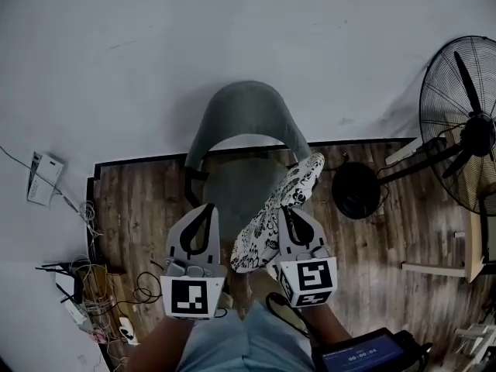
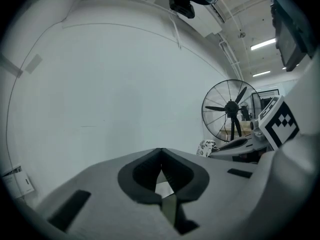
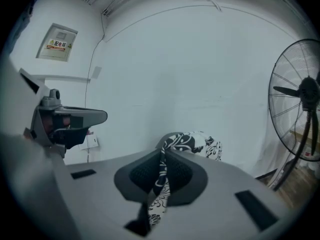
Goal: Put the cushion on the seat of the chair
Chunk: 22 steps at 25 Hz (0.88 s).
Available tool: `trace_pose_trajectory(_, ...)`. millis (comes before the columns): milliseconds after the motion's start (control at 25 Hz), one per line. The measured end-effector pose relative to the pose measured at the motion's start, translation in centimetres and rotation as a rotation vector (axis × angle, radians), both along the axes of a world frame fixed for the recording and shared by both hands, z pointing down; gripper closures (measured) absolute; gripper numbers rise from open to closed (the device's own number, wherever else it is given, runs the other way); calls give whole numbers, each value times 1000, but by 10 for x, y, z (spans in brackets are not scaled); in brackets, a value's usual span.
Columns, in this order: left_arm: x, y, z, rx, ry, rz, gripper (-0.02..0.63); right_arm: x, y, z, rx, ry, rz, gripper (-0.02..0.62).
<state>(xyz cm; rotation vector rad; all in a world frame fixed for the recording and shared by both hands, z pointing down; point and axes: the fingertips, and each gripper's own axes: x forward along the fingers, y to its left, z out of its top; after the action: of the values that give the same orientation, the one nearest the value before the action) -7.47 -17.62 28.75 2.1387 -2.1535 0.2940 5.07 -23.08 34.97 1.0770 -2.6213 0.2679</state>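
White wall (image 1: 155,53) behind wood floor (image 1: 387,239); standing fan (image 1: 465,130) at right.

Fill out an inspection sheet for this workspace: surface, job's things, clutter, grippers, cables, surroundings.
Surface: dark wood floor.
Job's things: grey chair; patterned cushion held up over the right edge of the seat, not yet lying on it.
Clutter: small items heaped on the floor at left.
Grippers: left gripper shut, empty; right gripper shut on the cushion's edge.
Cables: loose wires beside the heap.
Surroundings: pale wall with a white box; standing fan at right.
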Motion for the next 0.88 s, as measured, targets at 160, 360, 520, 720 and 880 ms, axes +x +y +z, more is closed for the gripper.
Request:
trace_pose_trajectory(160, -8, -14, 8, -10, 21, -36, 597, -12, -19, 12, -16, 28, -45, 578)
trace_pose_trajectory(360, -28, -27, 19, -33, 25, -91, 597, -38, -39, 29, -31, 49, -110, 578)
trace_pose_trajectory(520, -53, -26, 24, -32, 41, -157, 597, -72, -47, 38, -36, 72, -185, 578)
trace_pose_trajectory(720, -87, -12, 31, -53, 44, -237, 597, -128, -43, 40, -45, 60, -307, 578)
trace_pose_trajectory(880, -119, -1, 31, -43, 56, -319, 597, -175, -41, 31, -38, 37, -385, 578)
